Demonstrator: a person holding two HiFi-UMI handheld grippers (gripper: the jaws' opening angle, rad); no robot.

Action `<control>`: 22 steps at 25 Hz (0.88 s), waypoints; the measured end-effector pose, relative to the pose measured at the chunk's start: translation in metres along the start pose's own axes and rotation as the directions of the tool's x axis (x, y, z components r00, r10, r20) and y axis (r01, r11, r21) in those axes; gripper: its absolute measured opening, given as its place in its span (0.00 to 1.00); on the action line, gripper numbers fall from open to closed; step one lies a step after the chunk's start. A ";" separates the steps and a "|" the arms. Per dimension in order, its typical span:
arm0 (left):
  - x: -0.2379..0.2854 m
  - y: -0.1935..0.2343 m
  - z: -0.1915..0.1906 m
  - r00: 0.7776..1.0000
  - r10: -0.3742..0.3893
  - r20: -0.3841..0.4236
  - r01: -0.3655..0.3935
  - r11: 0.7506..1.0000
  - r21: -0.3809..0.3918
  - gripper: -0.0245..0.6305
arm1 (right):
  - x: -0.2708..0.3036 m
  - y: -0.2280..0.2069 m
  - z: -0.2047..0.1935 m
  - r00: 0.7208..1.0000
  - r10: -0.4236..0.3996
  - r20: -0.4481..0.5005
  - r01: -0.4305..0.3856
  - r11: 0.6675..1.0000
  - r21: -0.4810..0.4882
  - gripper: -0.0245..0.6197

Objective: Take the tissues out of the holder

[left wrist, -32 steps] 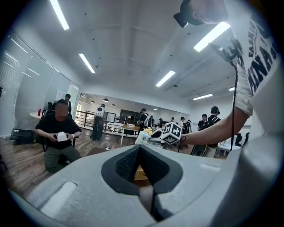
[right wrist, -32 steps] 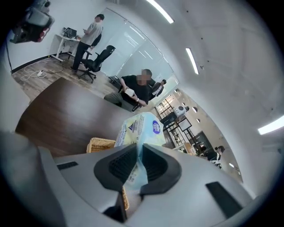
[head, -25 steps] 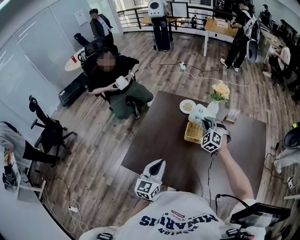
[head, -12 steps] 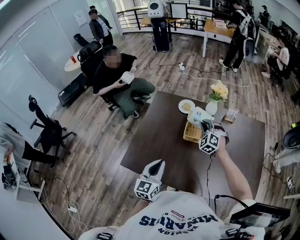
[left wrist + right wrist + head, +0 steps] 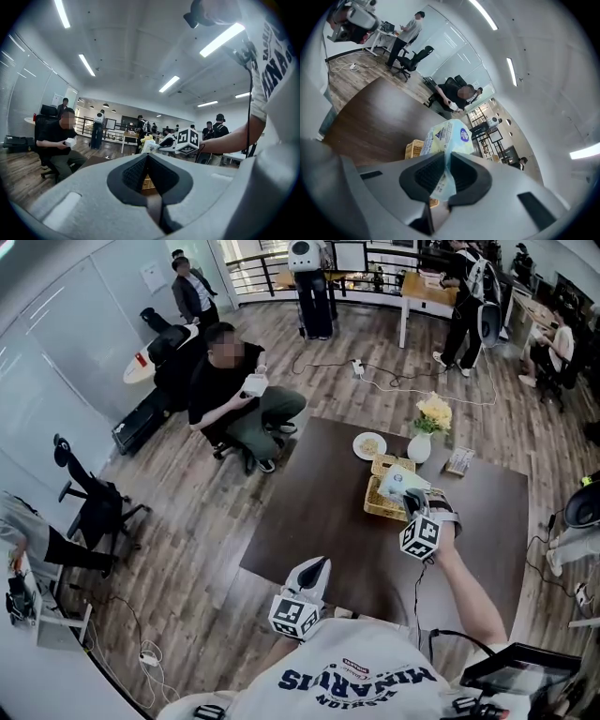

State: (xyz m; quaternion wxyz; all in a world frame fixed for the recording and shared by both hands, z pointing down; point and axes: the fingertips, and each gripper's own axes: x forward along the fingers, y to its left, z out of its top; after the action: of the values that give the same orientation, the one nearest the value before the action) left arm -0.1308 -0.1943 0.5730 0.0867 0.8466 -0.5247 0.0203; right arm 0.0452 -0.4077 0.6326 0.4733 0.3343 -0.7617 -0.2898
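The tissue pack point(image 5: 446, 133) is pinched by its wrapper between the jaws of the right gripper point(image 5: 444, 176), which are pressed tight on it. In the last moment the pack has been pulled a little nearer to the person, and more of the far side of the woven holder point(image 5: 380, 504) can now be seen bare. The pack is held up over the near right part of the holder, but it cannot be told if its bottom is fully clear of the rim. So the taking out is judged to be almost done, and the pack only needs to be carried away and put down on the brown table point(image 5: 309, 521). The left gripper point(image 5: 317, 568) is held at the near edge of the table, its jaws closed with nothing in them
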 end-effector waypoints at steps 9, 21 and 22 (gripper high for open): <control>0.007 -0.012 -0.005 0.998 -0.065 -0.025 0.066 0.998 0.012 0.04 | -0.016 0.085 -0.039 0.994 0.060 -0.093 -0.067 0.995 -0.077 0.12; 0.016 -0.015 -0.012 0.994 -0.090 -0.053 0.091 0.996 0.020 0.04 | 0.017 0.197 -0.111 0.965 0.130 -0.226 -0.168 0.973 -0.158 0.12; 0.015 -0.015 -0.010 0.995 -0.088 -0.052 0.089 0.996 0.021 0.04 | 0.018 0.206 -0.115 0.961 0.142 -0.238 -0.183 0.970 -0.160 0.12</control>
State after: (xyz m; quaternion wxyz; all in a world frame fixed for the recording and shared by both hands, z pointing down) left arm -0.1100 -0.1992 0.5830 0.0912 0.8692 -0.4840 0.0441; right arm 0.0967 -0.3108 0.8422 0.6069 0.2567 -0.6989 -0.2781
